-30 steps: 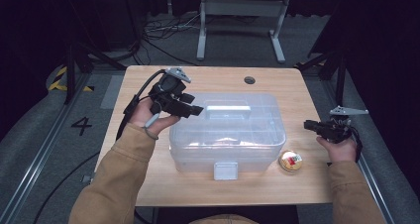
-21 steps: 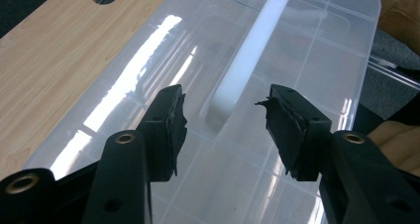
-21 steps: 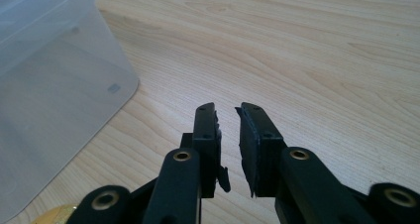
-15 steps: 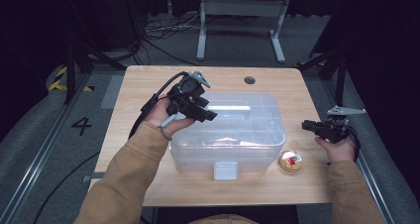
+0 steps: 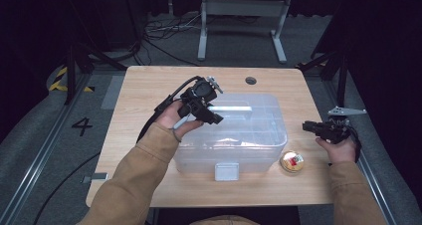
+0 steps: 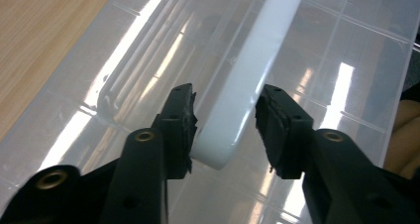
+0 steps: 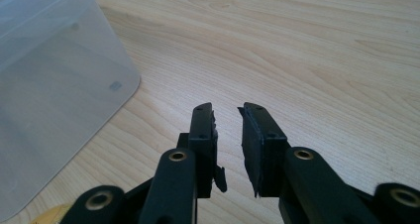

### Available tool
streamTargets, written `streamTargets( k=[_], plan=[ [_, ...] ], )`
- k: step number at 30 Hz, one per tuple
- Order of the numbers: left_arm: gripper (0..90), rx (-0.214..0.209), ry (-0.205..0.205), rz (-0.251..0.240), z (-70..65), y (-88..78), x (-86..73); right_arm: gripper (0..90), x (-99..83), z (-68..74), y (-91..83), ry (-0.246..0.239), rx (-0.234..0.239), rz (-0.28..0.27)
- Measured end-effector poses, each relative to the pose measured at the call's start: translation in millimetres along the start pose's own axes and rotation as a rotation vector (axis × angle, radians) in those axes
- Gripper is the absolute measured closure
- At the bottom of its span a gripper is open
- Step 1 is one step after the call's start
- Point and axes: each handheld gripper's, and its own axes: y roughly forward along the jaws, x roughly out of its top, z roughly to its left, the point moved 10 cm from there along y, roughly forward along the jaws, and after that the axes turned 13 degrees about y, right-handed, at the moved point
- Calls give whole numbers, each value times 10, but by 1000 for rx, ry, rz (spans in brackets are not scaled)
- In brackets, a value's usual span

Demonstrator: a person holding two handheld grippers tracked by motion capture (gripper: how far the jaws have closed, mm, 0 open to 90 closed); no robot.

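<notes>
At the near edge of the wooden table (image 5: 149,93) we see two tan-sleeved forearms reaching in. Just ahead of them, the clear plastic storage box (image 5: 259,150) sits at the table's centre, its white front latch (image 5: 226,171) facing us. A small round tin (image 5: 291,161) lies just beside the box's right front corner. Our right gripper (image 5: 306,126) hovers near the table's right edge, apart from the box; its jaws stand a narrow gap apart with nothing between them, bare wood ahead of them. Farther in, our left gripper (image 6: 225,122) hangs over the box's lid, and its jaws, which have just been closing, straddle the rounded end of the white lid handle (image 6: 247,80). The left pad seems to touch the handle; a sliver of gap remains on the right. Beyond the table, cables and a metal stand (image 5: 241,8) lie on the grey floor.
</notes>
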Motion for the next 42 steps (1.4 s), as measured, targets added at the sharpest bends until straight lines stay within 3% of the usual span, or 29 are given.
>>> streamTargets(
  k=[3, 8, 14, 27, 34, 42],
  plan=[
    [695, 18, 14, 5, 25, -7, -15, 749, -2, -2, 0, 1, -1, 2],
    [707, 28, 54, 9, 35, -13, -12, 747, -4, -2, 2, -2, -2, 4],
    [718, 5, 89, 52, 61, -29, 3, 748, -5, -1, 6, -2, -2, 5],
    [711, 17, 34, 57, 243, -126, 121, 741, 4, -11, -9, -1, -1, 0],
    [705, 82, 32, 78, 406, -164, 202, 740, -5, -7, 7, -7, -2, 1],
    [700, 76, -11, 81, 527, -178, 252, 755, -7, -2, 17, -21, 0, -12]
  ],
)
